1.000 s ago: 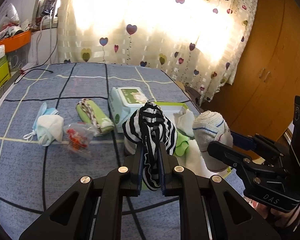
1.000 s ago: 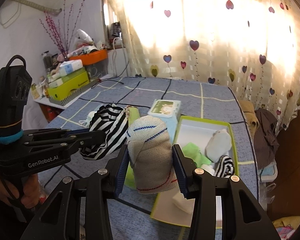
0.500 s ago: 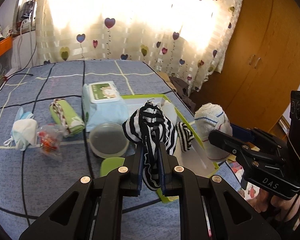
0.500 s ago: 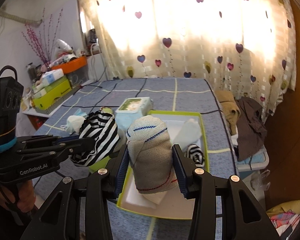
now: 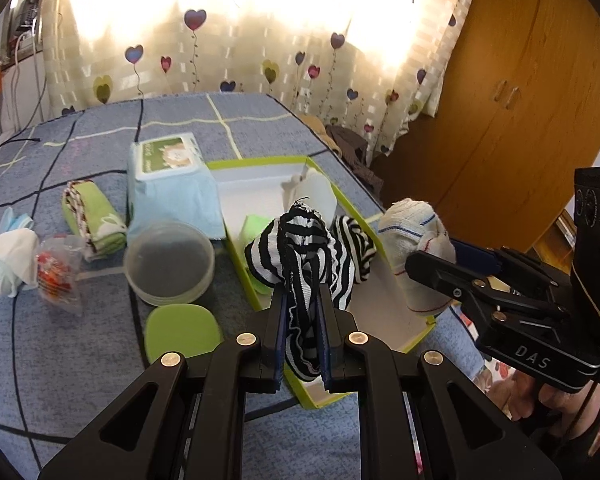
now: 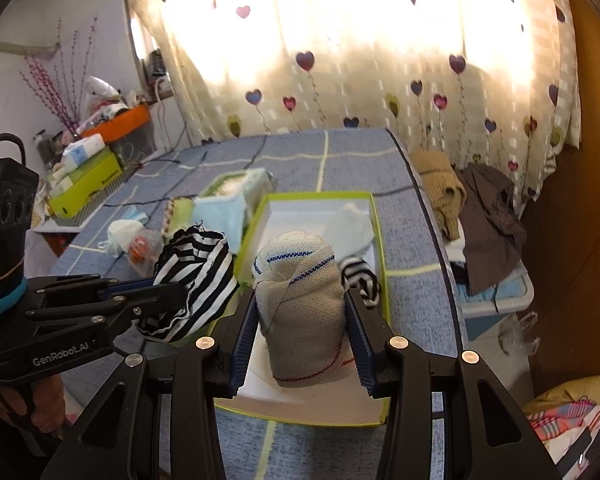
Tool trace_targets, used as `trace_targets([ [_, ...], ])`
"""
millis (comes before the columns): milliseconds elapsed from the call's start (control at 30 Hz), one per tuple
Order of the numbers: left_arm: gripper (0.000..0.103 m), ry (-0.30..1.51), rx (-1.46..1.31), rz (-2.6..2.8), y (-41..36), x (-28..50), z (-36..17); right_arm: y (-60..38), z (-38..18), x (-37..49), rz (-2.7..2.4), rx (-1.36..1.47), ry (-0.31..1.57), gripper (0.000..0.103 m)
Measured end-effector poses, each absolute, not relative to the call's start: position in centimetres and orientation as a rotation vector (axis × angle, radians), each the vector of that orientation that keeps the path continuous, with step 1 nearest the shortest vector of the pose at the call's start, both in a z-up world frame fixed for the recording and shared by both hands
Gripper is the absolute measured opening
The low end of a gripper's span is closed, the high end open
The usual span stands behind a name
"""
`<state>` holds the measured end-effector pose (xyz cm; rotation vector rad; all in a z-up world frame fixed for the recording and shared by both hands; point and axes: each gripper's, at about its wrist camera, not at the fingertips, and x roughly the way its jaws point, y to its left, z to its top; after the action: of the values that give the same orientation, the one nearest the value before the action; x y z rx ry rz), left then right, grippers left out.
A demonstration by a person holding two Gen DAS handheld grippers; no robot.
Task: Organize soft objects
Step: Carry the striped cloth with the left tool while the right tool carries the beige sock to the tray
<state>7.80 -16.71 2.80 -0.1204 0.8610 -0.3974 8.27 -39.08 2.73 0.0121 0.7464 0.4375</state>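
Note:
My left gripper is shut on a black-and-white striped sock, held above the near end of the green-rimmed white box. My right gripper is shut on a rolled beige sock with blue and red stripes, held over the same box. In the box lie a second striped sock, a pale white sock and a green cloth. The right gripper also shows at the right of the left wrist view, the left gripper at the left of the right wrist view.
On the blue bed cover left of the box are a wet-wipes pack, a clear round container with its green lid, a rolled green towel, a wrapped snack and a face mask. Clothes are piled beyond the bed's right edge.
Both grippers have moved right and forward with their socks, from beside the box to above it. Both grips are unchanged.

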Motion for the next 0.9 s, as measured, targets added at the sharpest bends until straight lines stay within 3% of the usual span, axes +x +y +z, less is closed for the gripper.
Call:
trace_targets([
  [500,0.014,0.987,-0.085,-0.396,-18.9,10.5,-0.5,-39.1,-2.7,11.3,0.390,0.024,0.905,0.042],
  [900,0.014,1.003,-0.084,-0.352,-20.1,13.3,-1.2,-38.4,-3.4,14.1,0.390,0.036,0.911,0.042],
])
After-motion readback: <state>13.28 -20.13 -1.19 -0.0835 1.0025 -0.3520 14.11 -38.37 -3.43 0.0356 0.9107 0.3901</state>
